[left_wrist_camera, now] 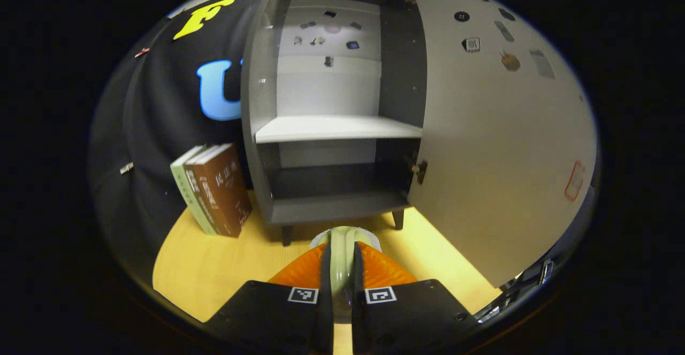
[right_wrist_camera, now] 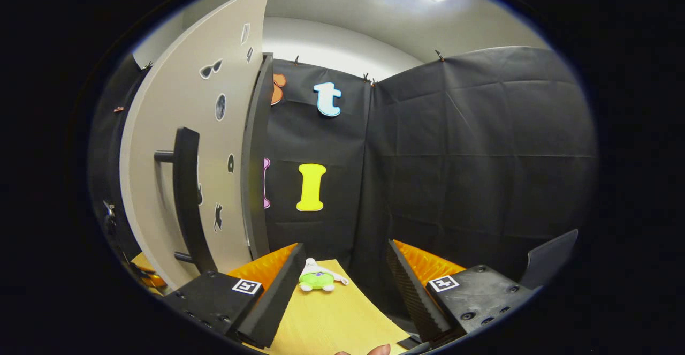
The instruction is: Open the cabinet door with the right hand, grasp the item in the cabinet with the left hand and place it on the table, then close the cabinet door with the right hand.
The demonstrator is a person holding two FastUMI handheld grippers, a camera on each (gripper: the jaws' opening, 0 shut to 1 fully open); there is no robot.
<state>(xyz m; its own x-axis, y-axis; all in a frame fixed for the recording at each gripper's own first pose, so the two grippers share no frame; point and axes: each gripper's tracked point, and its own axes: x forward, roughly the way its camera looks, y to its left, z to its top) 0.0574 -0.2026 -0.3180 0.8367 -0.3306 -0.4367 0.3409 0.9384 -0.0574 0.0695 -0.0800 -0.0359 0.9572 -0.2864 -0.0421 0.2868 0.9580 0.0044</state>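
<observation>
The grey cabinet (left_wrist_camera: 332, 130) stands on the wooden table (left_wrist_camera: 214, 264) with its door (left_wrist_camera: 497, 146) swung wide to the right; both shelves are bare. My left gripper (left_wrist_camera: 341, 250) is shut on a pale green glossy item (left_wrist_camera: 342, 237), held just in front of the cabinet's base above the table. The fingers hide most of the item, and its shape is unclear. In the right gripper view the door (right_wrist_camera: 214, 146) and its black bar handle (right_wrist_camera: 187, 199) stand at the left. My right gripper (right_wrist_camera: 345, 247) is open beside the door with nothing between its fingers.
A few books (left_wrist_camera: 214, 189) lean against the cabinet's left side. A small green and white plush toy (right_wrist_camera: 317, 280) lies on the table (right_wrist_camera: 332, 317) near the black cloth wall. A fingertip (right_wrist_camera: 377, 350) shows at the bottom edge.
</observation>
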